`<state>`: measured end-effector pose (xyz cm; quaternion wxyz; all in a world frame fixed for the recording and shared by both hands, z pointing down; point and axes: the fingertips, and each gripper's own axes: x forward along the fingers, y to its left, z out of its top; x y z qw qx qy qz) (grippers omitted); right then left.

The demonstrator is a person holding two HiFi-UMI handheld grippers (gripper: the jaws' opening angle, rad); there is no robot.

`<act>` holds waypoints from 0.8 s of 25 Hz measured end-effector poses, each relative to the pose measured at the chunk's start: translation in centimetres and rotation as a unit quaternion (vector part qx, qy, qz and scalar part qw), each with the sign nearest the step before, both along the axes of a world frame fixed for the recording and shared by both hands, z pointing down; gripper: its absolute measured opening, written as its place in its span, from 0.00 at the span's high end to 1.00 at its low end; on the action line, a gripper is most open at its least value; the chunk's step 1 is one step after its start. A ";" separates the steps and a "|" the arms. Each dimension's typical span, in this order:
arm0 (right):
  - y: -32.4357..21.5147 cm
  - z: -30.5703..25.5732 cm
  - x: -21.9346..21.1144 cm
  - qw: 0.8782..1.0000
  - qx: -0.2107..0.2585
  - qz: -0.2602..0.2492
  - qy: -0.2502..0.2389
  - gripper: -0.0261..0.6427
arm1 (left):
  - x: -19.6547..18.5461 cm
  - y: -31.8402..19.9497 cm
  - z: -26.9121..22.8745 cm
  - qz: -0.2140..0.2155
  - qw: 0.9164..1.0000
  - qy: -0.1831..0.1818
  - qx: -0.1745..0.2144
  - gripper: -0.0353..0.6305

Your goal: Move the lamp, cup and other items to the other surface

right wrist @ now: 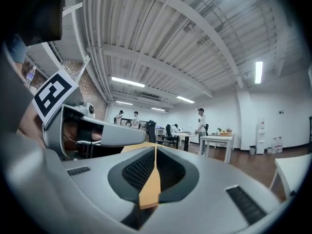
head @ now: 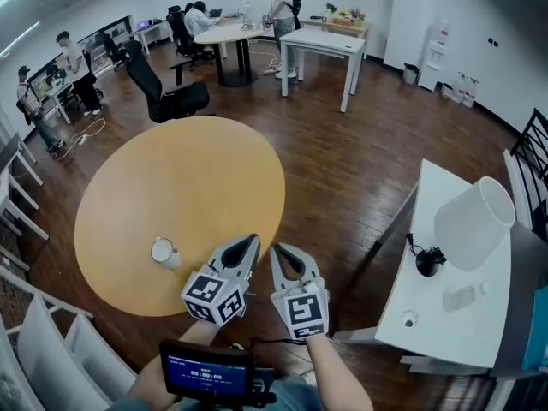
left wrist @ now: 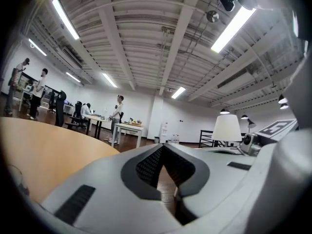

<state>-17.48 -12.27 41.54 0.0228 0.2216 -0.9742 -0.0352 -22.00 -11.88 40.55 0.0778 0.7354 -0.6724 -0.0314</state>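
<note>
The round bench fills the middle of the head view, bare except for the cup, which sits near its near edge. Well to the right of the round bench stands the white bench. It carries the lamp, and nearer to us a small clear item we can't identify.

Both tools hang over the round bench's near edge, side by side and pointing level across it. The left tool has its jaws together at the tips with nothing between them. The right tool is likewise closed and empty. The cup lies to the left of the left tool, apart from it.

We judge that the cup is what remains to carry over. From this steep angle we can't be sure whether it stands upright or lies tipped.

Risks from here:
- A closed tool reaching for the cup would push it rather than take it, so the jaws need to part first.
- The cup is close to the round bench's edge, so a sideways nudge could send it to the floor.
- Its smooth wall may slip under a shallow pinch.
- On the white bench, setting it down close to the lamp could knock that over.
</note>
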 end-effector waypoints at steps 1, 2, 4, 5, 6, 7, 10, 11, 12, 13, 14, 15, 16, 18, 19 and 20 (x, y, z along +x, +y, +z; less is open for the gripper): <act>-0.6 -0.3 1.5 1.000 0.003 0.011 -0.005 0.96 | 1.5 -0.6 -0.1 0.011 1.000 -0.001 0.002 0.94; -1.1 -0.5 2.9 1.000 0.006 0.021 -0.011 0.96 | 2.8 -1.0 -0.2 0.022 1.000 -0.003 0.004 0.94; -2.0 -1.3 5.4 0.999 0.006 0.041 -0.020 0.96 | 5.3 -2.0 -0.5 0.042 0.999 -0.006 0.008 0.94; -2.4 -1.8 6.6 0.998 0.004 0.051 -0.023 0.96 | 6.5 -2.4 -0.7 0.052 0.999 -0.007 0.010 0.94; -2.8 -2.1 7.7 0.998 0.001 0.059 -0.024 0.96 | 7.7 -2.9 -0.8 0.061 0.998 -0.007 0.012 0.94; -3.1 -2.4 8.7 0.997 -0.001 0.066 -0.024 0.96 | 8.7 -3.2 -0.9 0.069 0.998 -0.008 0.012 0.94; -3.6 -2.7 10.8 0.996 0.001 0.082 -0.027 0.96 | 11.0 -3.7 -1.0 0.086 0.996 -0.010 0.012 0.94; -3.9 -2.7 11.3 0.996 0.006 0.087 -0.032 0.96 | 11.6 -3.9 -1.1 0.090 0.996 -0.011 0.012 0.94; -4.1 -2.6 11.9 0.995 0.012 0.091 -0.037 0.96 | 12.2 -4.0 -1.1 0.094 0.995 -0.012 0.013 0.94; -4.2 -2.6 12.4 0.995 0.015 0.094 -0.038 0.96 | 12.8 -4.1 -1.1 0.098 0.995 -0.014 0.013 0.94; -4.2 -2.7 12.9 0.995 0.014 0.094 -0.035 0.96 | 13.3 -4.2 -1.1 0.101 0.995 -0.017 0.012 0.94; -4.0 -2.7 13.3 0.995 0.012 0.095 -0.031 0.96 | 13.8 -4.3 -1.1 0.103 0.994 -0.021 0.011 0.94; -3.9 -2.8 13.6 0.995 0.011 0.096 -0.030 0.96 | 14.2 -4.3 -1.1 0.105 0.994 -0.024 0.010 0.94; -3.6 -2.7 13.9 0.995 0.004 0.098 -0.029 0.96 | 14.6 -4.2 -1.2 0.110 0.993 -0.027 0.011 0.94; -3.5 -2.7 14.0 0.995 0.000 0.099 -0.029 0.96 | 14.7 -4.1 -1.2 0.112 0.993 -0.026 0.013 0.94; -3.4 -2.7 14.1 0.995 0.000 0.100 -0.031 0.96 | 14.8 -4.1 -1.3 0.112 0.993 -0.023 0.016 0.94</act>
